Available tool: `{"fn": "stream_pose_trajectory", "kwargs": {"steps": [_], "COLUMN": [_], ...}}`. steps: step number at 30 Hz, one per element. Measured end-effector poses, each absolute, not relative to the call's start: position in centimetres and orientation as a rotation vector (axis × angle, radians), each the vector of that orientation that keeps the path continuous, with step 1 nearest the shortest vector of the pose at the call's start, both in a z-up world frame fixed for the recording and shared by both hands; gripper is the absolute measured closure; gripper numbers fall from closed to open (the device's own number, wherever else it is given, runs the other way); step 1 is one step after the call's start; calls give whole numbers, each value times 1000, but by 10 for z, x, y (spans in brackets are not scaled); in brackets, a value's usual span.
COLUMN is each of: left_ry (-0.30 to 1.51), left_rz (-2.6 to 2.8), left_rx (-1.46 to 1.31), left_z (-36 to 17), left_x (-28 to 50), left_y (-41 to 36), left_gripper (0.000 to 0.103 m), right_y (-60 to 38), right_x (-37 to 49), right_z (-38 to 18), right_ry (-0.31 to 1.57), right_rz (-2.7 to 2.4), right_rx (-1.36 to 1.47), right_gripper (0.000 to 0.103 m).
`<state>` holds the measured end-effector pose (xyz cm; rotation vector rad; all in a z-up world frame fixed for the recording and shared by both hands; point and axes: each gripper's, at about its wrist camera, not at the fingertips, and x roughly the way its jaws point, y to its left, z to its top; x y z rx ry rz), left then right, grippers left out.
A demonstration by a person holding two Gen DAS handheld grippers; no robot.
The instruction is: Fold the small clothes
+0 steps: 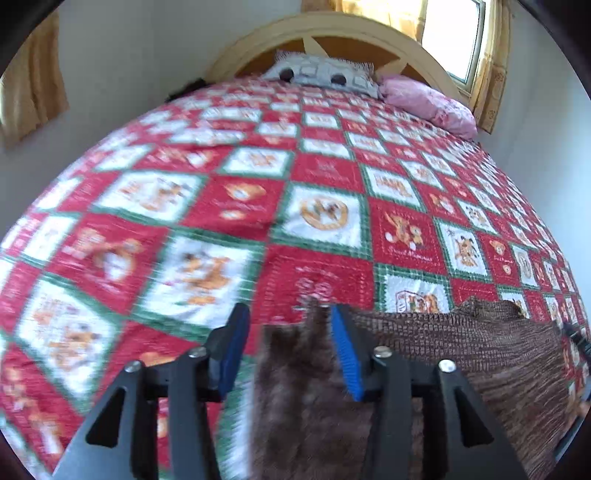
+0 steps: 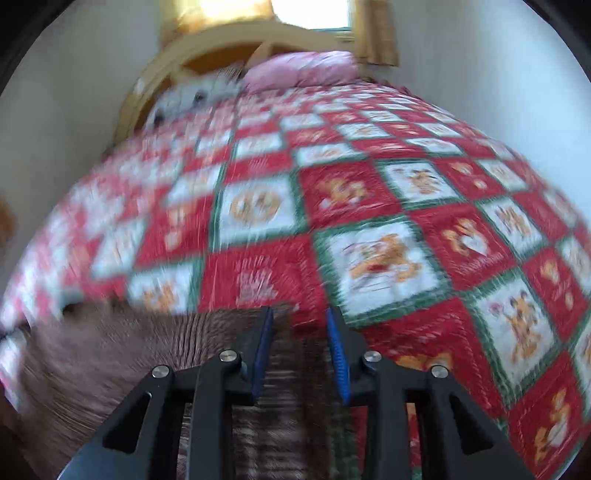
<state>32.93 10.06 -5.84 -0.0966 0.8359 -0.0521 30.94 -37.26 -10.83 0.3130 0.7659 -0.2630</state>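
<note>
A brown knitted garment lies on the red, white and green patchwork quilt near the bed's front edge. My left gripper hovers over the garment's left end with its jaws apart. A raised tuft of the brown cloth stands between them, beside the right blue pad, and is not pinched. In the right wrist view the same garment spreads to the lower left, blurred. My right gripper is over its right end, jaws apart, with cloth below and between the blue pads, not clamped.
The quilt covers the whole bed. At the far end are a grey-white pillow, a pink pillow and a curved wooden headboard. A window with yellow curtains is behind it. White walls flank the bed.
</note>
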Motion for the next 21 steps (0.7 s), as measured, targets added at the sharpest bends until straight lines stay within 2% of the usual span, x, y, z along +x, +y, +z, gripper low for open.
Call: {"fn": "stream_pose_trajectory", "kwargs": {"steps": [3,5,12,19,21], "left_ry": [804,790,814,897,862], "left_rz": [-52,-64,-159,-140,-117], "left_rx": [-37,-15,64,98,99], "left_z": [-39,-32,-51,-89,-93], "left_x": [303,280,208,186,182], "left_y": [106,104,49,19,19], "left_gripper": [43,43,43,43,36], "right_y": [-386,-374,-277,-230,-229], "right_x": [261,237,193,182,183], "right_z": [-70,-53,-73,-126,-127], "right_ry": [562,523,680,805,806], "right_rz": [-383,-378,-51,-26,-37], "right_rx": [360,297,170,95,83], "right_gripper": [72,72,72,72,72]}}
